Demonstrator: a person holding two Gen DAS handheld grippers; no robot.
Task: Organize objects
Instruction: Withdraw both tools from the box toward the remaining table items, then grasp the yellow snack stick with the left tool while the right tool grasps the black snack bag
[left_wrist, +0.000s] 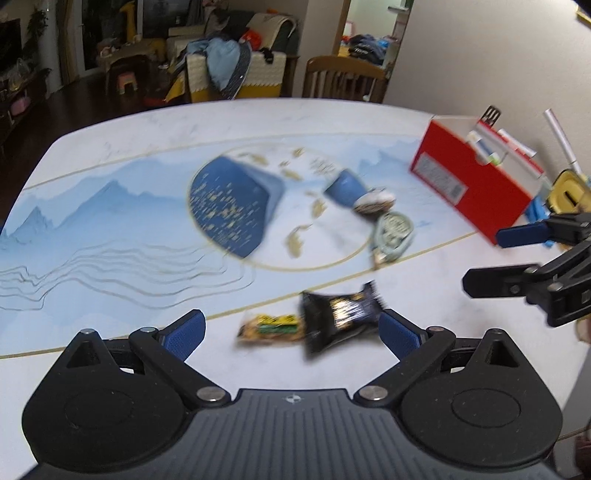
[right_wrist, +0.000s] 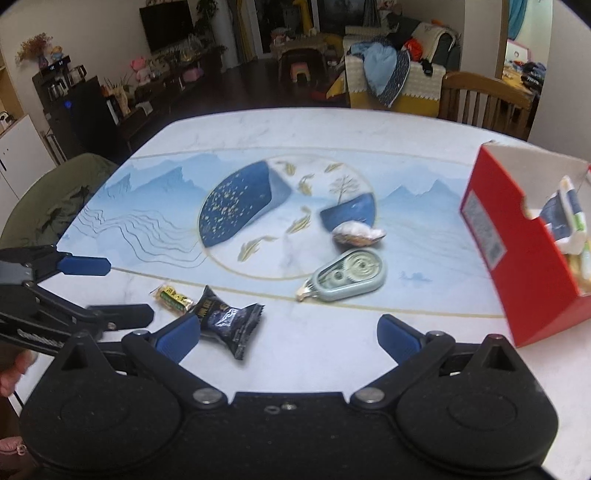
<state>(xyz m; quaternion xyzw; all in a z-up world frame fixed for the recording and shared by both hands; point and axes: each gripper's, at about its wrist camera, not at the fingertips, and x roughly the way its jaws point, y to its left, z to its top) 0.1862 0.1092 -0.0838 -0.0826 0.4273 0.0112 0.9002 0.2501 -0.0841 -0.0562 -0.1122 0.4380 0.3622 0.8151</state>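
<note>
A black snack packet (left_wrist: 340, 317) (right_wrist: 229, 317) and a small yellow-green snack bar (left_wrist: 269, 326) (right_wrist: 173, 297) lie on the table's near side. My left gripper (left_wrist: 291, 332) (right_wrist: 107, 291) hangs open over them, and its pads touch nothing. My right gripper (right_wrist: 288, 338) (left_wrist: 495, 258) is also open and empty, with the black packet by its left finger. Farther off lie a pale green correction tape (right_wrist: 347, 277) (left_wrist: 393, 230) and a white-wrapped snack (right_wrist: 358, 232) (left_wrist: 375, 201). An open red box (right_wrist: 517, 251) (left_wrist: 469, 181) on the right holds pens and tubes.
The white table (left_wrist: 110, 147) has a blue landscape print. A yellow object (left_wrist: 569, 188) and a blue one (left_wrist: 537, 212) sit behind the red box. A wooden chair (left_wrist: 343, 79) stands at the far edge. An olive garment (right_wrist: 55, 199) hangs at the left side.
</note>
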